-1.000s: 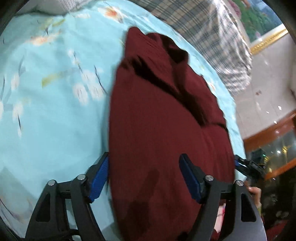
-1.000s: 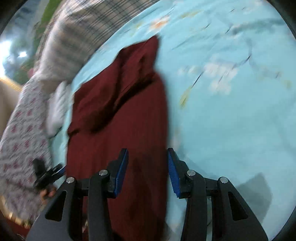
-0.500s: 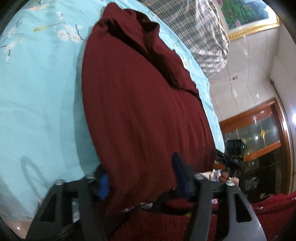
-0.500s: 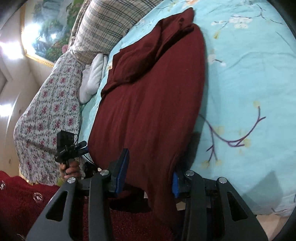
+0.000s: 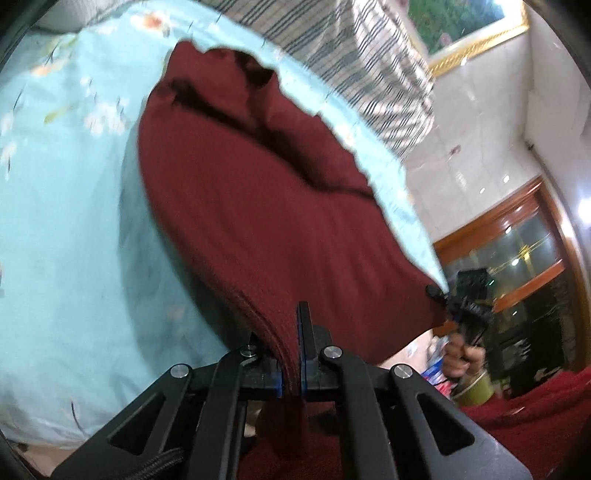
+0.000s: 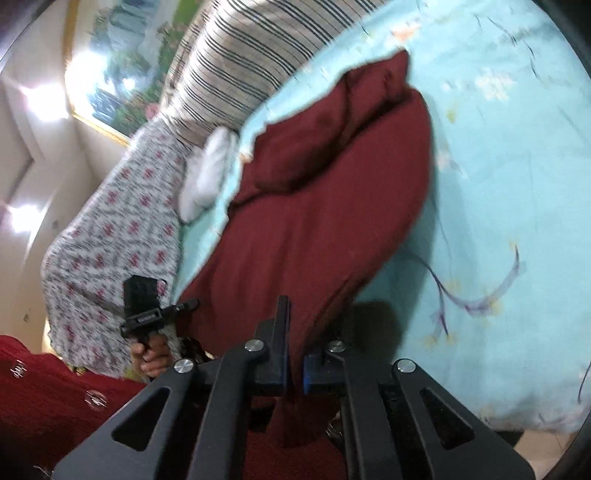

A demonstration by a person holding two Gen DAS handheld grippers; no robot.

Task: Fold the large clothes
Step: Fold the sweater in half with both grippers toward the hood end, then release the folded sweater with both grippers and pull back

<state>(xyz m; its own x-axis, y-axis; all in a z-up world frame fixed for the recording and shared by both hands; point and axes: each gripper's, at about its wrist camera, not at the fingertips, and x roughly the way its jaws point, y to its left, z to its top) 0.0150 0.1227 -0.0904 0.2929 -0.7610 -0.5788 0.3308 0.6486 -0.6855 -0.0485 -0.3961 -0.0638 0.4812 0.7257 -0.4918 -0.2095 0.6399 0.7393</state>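
- Dark red ribbed knit garment (image 5: 258,206), large and soft, lies spread along the bed, its near hem drawn off the mattress edge toward both cameras.
- Left tongs (image 5: 291,354) are pressed together on the stacked layers of the garment's hem; the cloth fills the narrow gap between the blue pads, and the ribbed folds fan out upward from the pinch.
- Right tongs (image 6: 293,354) are likewise pinched shut on the hem of the same garment (image 6: 317,229); a bunch of the fabric hangs down below the pads.
- From each wrist view the other tongs show at the garment's opposite hem corner: the right one, held in a hand (image 5: 463,356), touches the cloth's far corner at the right of the left view; the left one sits in a hand (image 6: 153,354) at the lower left of the right view.
- The garment's far end is rumpled into a raised fold near the pillows.
- Under it lies a light turquoise bedsheet with a floral branch print (image 5: 62,221), covering the bed.
- At the head of the bed rests a beige pillow with dark stripes (image 6: 251,55).
- Beside it sit a white rolled cloth (image 6: 208,173) and a grey cover with red flower print (image 6: 110,236).
- A gold-framed landscape painting (image 5: 465,26) hangs on the wall behind.
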